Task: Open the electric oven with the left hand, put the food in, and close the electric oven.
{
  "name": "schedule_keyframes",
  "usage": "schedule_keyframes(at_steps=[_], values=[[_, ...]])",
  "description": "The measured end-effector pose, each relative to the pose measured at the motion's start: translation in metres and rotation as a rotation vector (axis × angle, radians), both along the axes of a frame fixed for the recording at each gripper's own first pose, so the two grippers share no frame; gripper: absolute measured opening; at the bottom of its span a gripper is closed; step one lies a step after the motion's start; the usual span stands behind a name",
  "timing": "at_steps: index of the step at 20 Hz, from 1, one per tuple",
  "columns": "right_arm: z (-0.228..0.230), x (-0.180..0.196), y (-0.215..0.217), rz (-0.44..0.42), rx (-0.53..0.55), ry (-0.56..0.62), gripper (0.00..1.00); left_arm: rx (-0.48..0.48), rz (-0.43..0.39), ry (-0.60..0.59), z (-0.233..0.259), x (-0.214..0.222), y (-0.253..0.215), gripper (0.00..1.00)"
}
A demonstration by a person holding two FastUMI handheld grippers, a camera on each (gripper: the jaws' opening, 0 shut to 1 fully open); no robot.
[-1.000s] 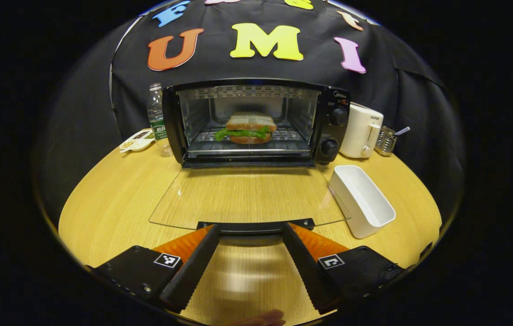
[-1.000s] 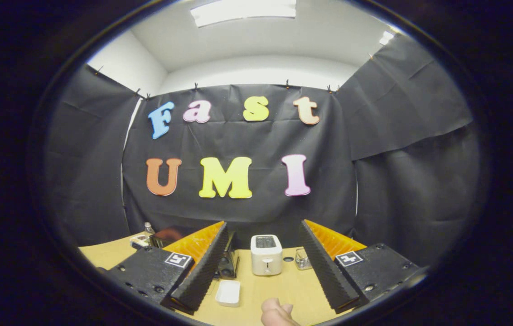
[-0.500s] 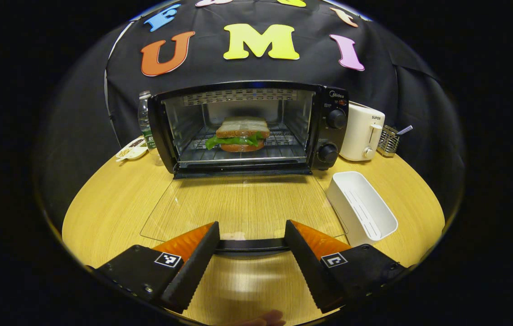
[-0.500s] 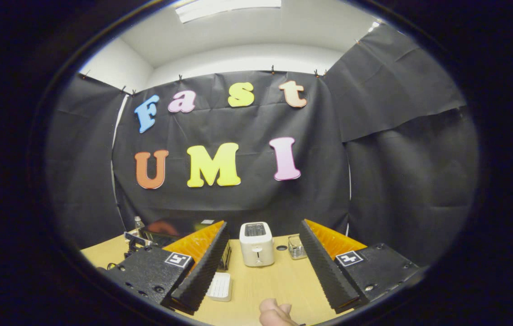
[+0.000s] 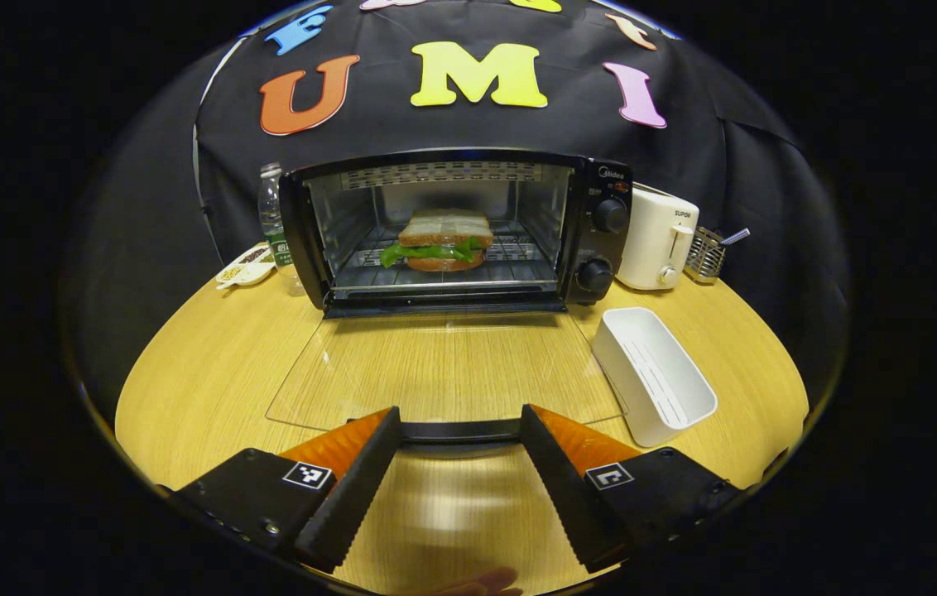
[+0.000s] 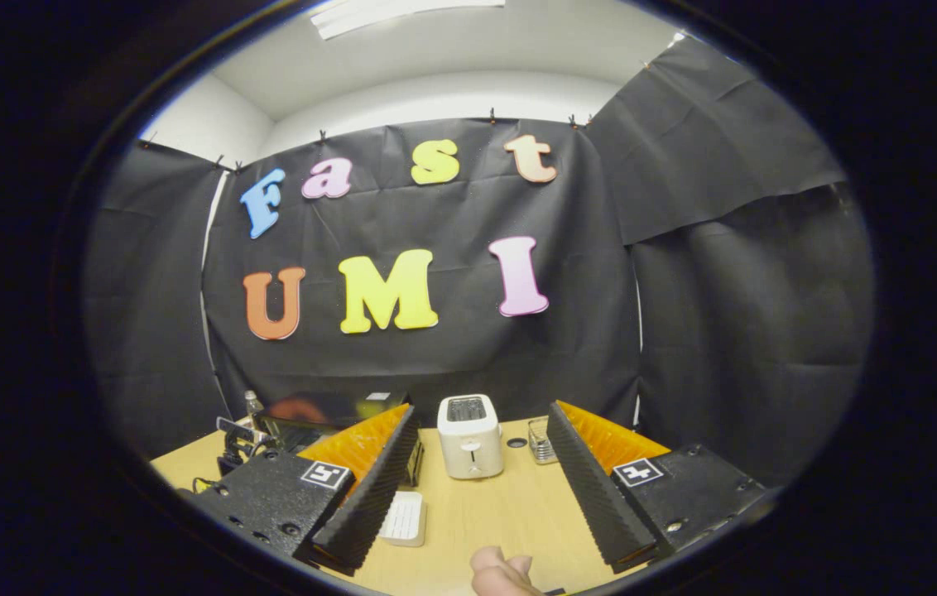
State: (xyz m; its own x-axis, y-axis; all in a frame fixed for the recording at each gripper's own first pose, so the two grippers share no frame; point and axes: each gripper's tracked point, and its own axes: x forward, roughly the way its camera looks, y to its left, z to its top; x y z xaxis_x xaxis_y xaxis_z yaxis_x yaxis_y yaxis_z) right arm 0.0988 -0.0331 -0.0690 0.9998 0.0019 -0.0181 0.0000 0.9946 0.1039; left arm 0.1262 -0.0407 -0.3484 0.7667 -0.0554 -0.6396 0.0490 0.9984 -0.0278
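Observation:
The black electric oven stands at the back of the wooden table with its glass door folded down flat. A sandwich with green lettuce sits on the rack inside. My left gripper is open at the door's front edge, with the black door handle lying between its fingertips, neither visibly pressing on it. My right gripper is held high above the table, open and empty. From there the oven top shows at lower left.
A white rectangular tray lies right of the door. A white toaster and a metal basket stand right of the oven; a bottle and a small dish are on its left. A hand shows at the bottom.
My left gripper has closed in on the door handle, which now sits between its fingertips. The right gripper has tipped down a little, so the toaster sits higher in its view.

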Motion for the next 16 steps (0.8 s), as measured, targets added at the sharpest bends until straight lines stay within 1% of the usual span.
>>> schedule_keyframes(at_steps=[1,2,3,5,6,7,9,13,14,15,16], values=[[0.000,0.001,0.002,0.003,-0.002,0.000,0.90,-0.008,-0.013,0.013,-0.003,-0.008,-0.003,0.94],[-0.001,0.000,0.005,0.009,-0.004,0.002,0.90,-0.013,-0.022,0.030,-0.009,-0.012,-0.005,0.94],[-0.002,0.000,0.008,0.016,-0.005,0.005,1.00,-0.002,-0.027,0.040,-0.014,-0.014,-0.004,0.94],[-0.004,-0.002,0.013,0.030,-0.007,0.012,1.00,0.028,-0.014,0.049,-0.020,-0.012,0.002,0.95],[-0.005,-0.002,0.014,0.034,-0.008,0.016,0.90,0.027,-0.011,0.043,-0.021,-0.007,0.002,0.95],[-0.005,-0.003,0.014,0.037,-0.010,0.021,1.00,0.028,-0.005,0.044,-0.020,-0.006,0.004,0.94],[-0.004,-0.005,0.012,0.034,-0.014,0.020,1.00,0.025,0.002,0.056,-0.020,-0.004,0.003,0.94],[-0.004,-0.008,0.009,0.022,-0.012,0.014,1.00,0.028,0.003,0.020,-0.010,-0.002,0.004,0.94],[-0.004,-0.009,0.010,0.025,-0.011,0.017,0.90,0.022,0.007,0.010,-0.005,-0.002,0.004,0.94],[-0.005,-0.009,0.010,0.027,-0.011,0.020,0.90,0.022,0.006,-0.005,0.000,0.000,0.004,0.94],[-0.004,-0.009,0.011,0.029,-0.012,0.021,1.00,0.023,0.006,-0.023,0.007,0.001,0.004,0.94]])
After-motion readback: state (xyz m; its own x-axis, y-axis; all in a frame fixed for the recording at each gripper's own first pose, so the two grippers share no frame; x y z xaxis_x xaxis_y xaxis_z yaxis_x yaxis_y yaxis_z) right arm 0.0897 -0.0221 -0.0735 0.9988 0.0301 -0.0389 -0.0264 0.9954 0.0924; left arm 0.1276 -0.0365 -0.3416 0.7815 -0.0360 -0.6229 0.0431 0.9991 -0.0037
